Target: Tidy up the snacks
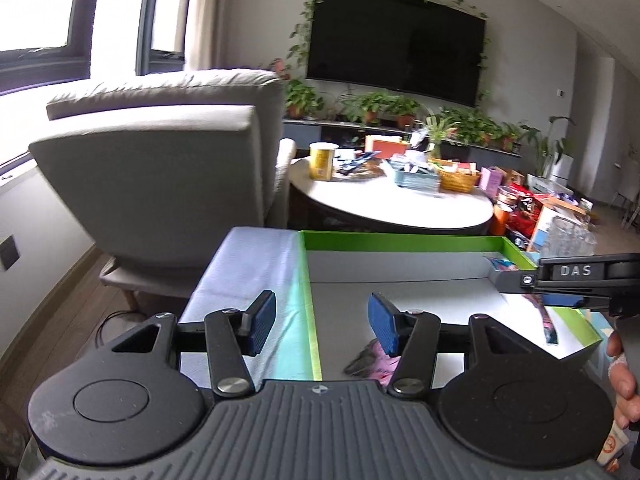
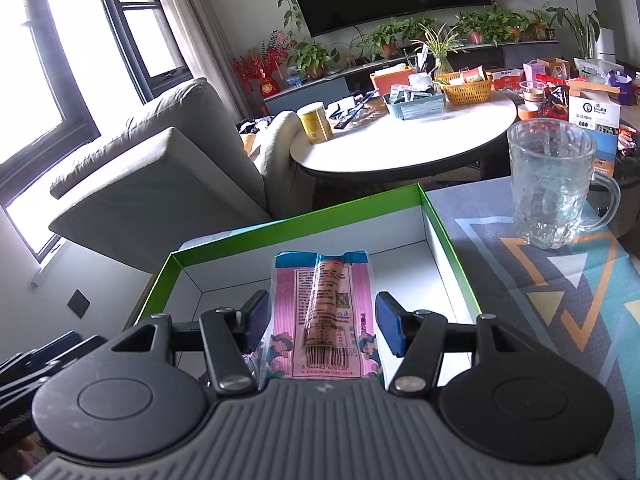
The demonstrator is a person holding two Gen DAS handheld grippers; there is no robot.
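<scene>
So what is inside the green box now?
In the green box lies a pink snack packet, between the open fingers of the right hand-held gripper. The gripper body covers the box's near part, so anything there cannot be seen.

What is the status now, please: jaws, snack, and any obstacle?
Left gripper open, empty. Right gripper open over pink snack packet in green box. Glass mug beside box, clear of path.

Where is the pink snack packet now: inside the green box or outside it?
Inside: the pink snack packet lies within the green box, between the open right gripper's fingers.
</scene>
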